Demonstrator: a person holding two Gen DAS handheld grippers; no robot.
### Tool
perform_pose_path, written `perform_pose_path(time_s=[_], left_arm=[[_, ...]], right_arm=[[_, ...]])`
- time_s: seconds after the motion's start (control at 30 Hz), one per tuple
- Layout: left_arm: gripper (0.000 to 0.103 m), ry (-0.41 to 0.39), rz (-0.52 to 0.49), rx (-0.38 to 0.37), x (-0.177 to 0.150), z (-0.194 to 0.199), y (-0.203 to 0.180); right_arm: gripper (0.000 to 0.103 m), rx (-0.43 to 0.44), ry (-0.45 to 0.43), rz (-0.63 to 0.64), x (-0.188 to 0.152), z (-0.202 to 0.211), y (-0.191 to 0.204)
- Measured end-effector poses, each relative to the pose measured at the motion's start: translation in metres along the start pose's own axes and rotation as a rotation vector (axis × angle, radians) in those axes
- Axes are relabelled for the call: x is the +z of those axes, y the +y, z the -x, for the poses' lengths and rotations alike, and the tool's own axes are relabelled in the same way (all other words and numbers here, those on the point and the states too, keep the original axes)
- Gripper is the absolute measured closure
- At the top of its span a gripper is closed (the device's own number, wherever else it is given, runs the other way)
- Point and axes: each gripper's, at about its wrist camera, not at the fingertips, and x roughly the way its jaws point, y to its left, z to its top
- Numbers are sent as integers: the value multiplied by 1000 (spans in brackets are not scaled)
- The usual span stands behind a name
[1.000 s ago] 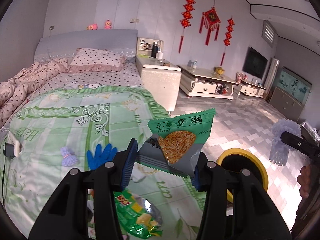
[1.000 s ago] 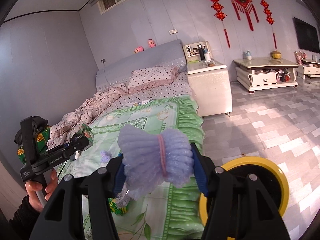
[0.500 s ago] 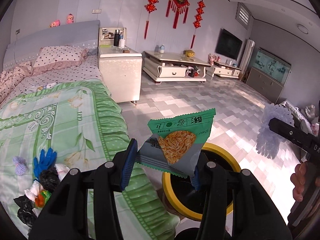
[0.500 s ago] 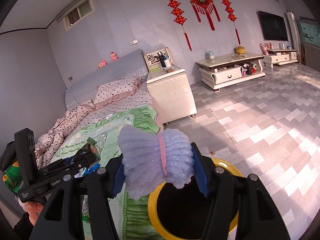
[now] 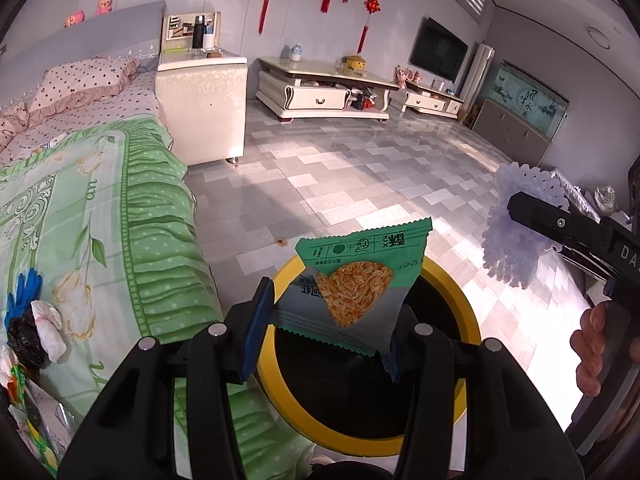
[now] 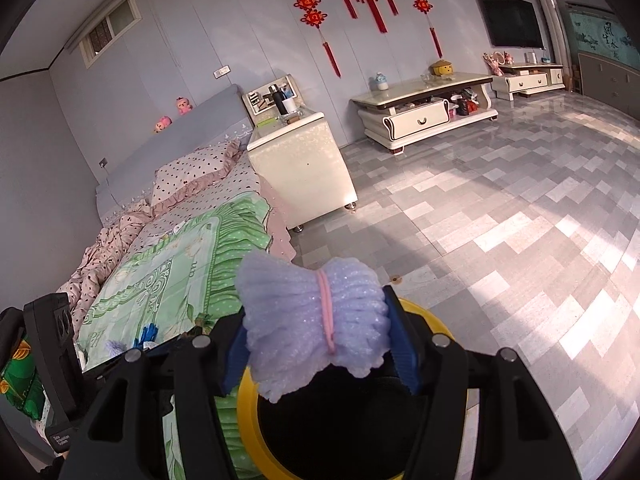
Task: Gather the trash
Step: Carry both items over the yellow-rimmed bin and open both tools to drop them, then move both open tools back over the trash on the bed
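Left wrist view: the left gripper clamps a green and grey snack wrapper, noodle picture facing the camera, long axis upright, above the yellow-rimmed trash bin beside the bed.

Right wrist view: the right gripper grasps a lavender foam bundle tied with a pink band, long axis left-right, over the bin's near rim.

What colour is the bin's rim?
Yellow rim around a black inside; the left wrist view shows it best.
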Motion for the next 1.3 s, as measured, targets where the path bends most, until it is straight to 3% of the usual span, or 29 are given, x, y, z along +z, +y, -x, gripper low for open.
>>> perform_pose_path(time_s=[0.23,0.6,0.8,1.07,1.3], left_arm=[[51,23,16,-31,-4,-14,12],[23,19,42,-41,-7,-4,20],[17,2,70,-36,-9,7,32],[13,-58,90,17,-12,40,56],[11,-123,87,113,-24,87,92]], right_arm=[[42,-22,3,-27,0,-11,-9],[29,-70,-6,-42,-1,1,-11],[22,-80,-19,-35,-3,10,-6],[22,-40,-17,-11,-7,18,14],[22,48,-3,62,-18,16,60]])
